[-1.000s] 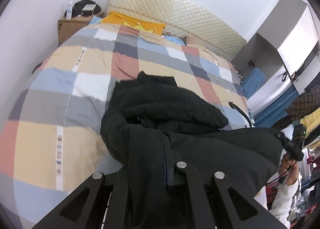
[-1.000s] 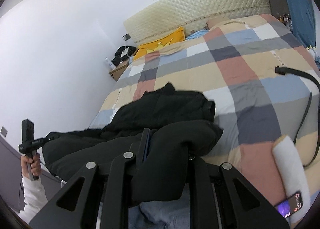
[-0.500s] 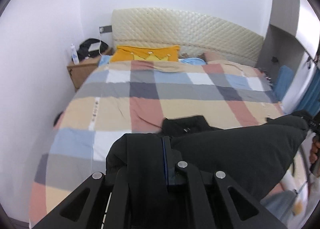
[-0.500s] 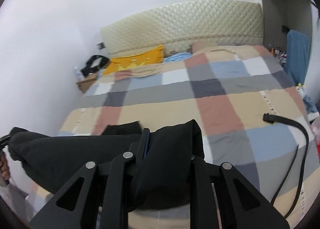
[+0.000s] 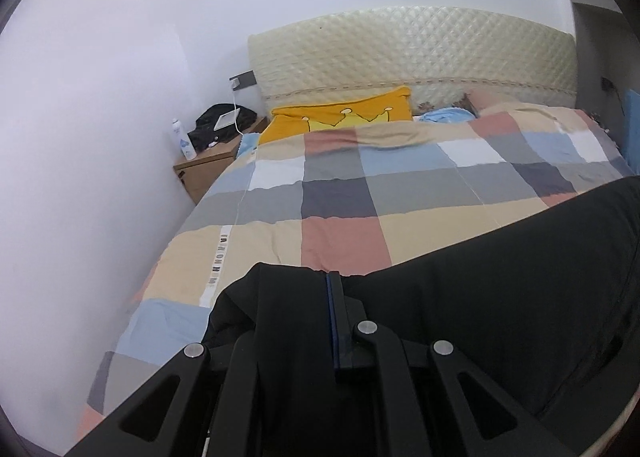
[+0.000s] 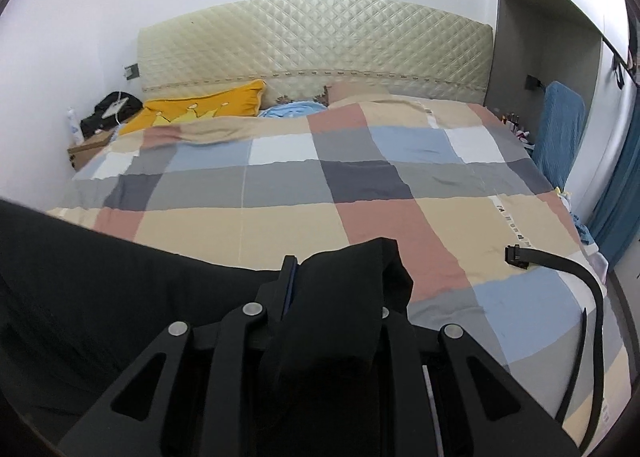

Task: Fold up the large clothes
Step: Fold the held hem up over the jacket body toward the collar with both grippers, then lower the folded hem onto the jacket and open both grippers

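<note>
Left black two-finger gripper (image 5: 304,297) pointing downward, jaws pinching closed on a fold of black garment (image 5: 500,289), right black two-finger gripper (image 6: 340,277) angling downward alike, clamping the same cloth

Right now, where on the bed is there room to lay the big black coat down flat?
The wide middle of the checked quilt lies bare, from the yellow pillow down to the black garment. The quilt's right edge is crowded: a black strap lies there.
</note>
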Demonstrator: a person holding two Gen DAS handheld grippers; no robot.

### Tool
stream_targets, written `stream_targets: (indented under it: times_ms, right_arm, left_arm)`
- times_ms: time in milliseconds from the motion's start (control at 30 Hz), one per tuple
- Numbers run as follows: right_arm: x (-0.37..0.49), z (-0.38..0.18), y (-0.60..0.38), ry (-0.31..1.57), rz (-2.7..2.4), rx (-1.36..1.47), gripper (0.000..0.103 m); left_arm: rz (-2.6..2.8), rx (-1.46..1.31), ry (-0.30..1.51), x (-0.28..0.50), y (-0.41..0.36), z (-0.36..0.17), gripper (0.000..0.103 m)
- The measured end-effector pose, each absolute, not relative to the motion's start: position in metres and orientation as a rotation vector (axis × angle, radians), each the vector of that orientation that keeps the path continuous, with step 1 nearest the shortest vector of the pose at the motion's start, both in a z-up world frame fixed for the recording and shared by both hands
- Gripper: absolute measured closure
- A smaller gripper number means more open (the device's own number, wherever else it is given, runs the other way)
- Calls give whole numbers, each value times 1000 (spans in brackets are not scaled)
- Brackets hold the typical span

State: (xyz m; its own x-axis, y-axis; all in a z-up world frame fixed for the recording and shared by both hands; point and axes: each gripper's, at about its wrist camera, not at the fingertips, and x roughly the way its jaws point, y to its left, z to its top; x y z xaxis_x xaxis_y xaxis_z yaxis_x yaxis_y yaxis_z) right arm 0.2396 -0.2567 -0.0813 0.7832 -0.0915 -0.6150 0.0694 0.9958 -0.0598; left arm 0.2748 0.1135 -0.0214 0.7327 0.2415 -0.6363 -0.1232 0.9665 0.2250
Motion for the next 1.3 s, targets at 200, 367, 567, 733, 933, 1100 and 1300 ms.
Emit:
stream_targets:
  times_ms: [200, 367, 567, 733, 933, 1100, 1300]
  right_arm:
    - [268, -104, -249, 706, -122, -114, 85]
    - [294, -128, -251, 775, -130, -129, 85]
    - [314, -162, -256, 814, -122, -99, 85]
    - [328, -190, -271, 868, -90, 0, 84]
    - [327, -197, -279, 888, -50, 93, 81]
    - [312, -183, -277, 849, -19, 114, 77]
    - [291, -150, -281, 807, 4, 158, 52]
  left_arm:
    - [255, 152, 755, 319, 104, -45, 93]
    - [279, 147, 837, 356, 100, -70, 93]
    - [295, 182, 924, 396, 89, -102, 93]
    - [270, 151, 900, 409, 80, -113, 93]
    - [243, 118, 928, 414, 84, -126, 93]
    - [168, 35, 907, 393, 102, -119, 93]
    - [89, -59, 867, 362, 121, -80, 79]
